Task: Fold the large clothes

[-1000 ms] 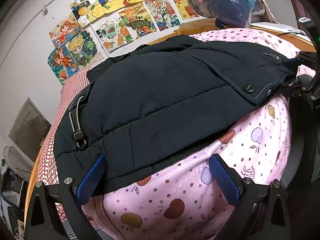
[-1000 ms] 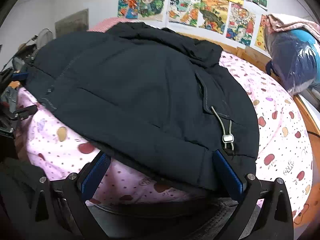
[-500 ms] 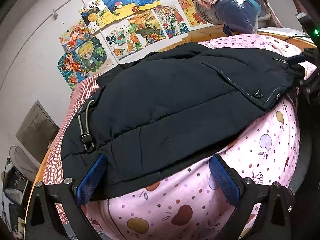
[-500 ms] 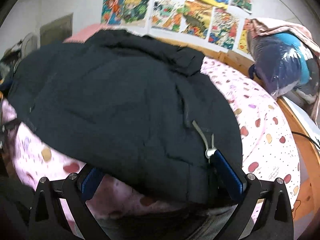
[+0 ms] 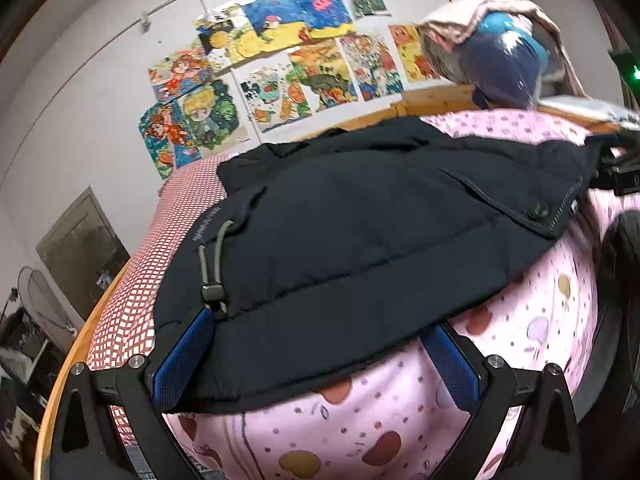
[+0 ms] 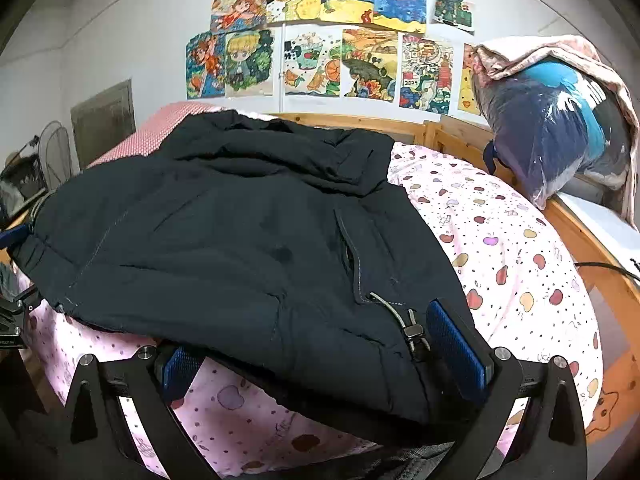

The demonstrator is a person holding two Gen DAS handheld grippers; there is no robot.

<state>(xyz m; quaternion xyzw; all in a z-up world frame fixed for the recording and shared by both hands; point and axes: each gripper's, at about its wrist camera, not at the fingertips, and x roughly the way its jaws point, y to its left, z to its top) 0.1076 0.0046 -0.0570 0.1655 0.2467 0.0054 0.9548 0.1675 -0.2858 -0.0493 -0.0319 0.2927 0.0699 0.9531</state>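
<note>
A dark padded jacket (image 5: 360, 248) is lying spread across the bed's pink fruit-print sheet (image 6: 512, 248). The left tongs (image 5: 316, 356) are standing apart, straddling the jacket's near hem beside a drawcord toggle (image 5: 212, 292). The right tongs (image 6: 320, 344) are also gaping wide, the hem draping between their blue pads (image 6: 456, 344).

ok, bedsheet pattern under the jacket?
Pink sheet with small fruit shapes and dots; clearest in right wrist view.
</note>
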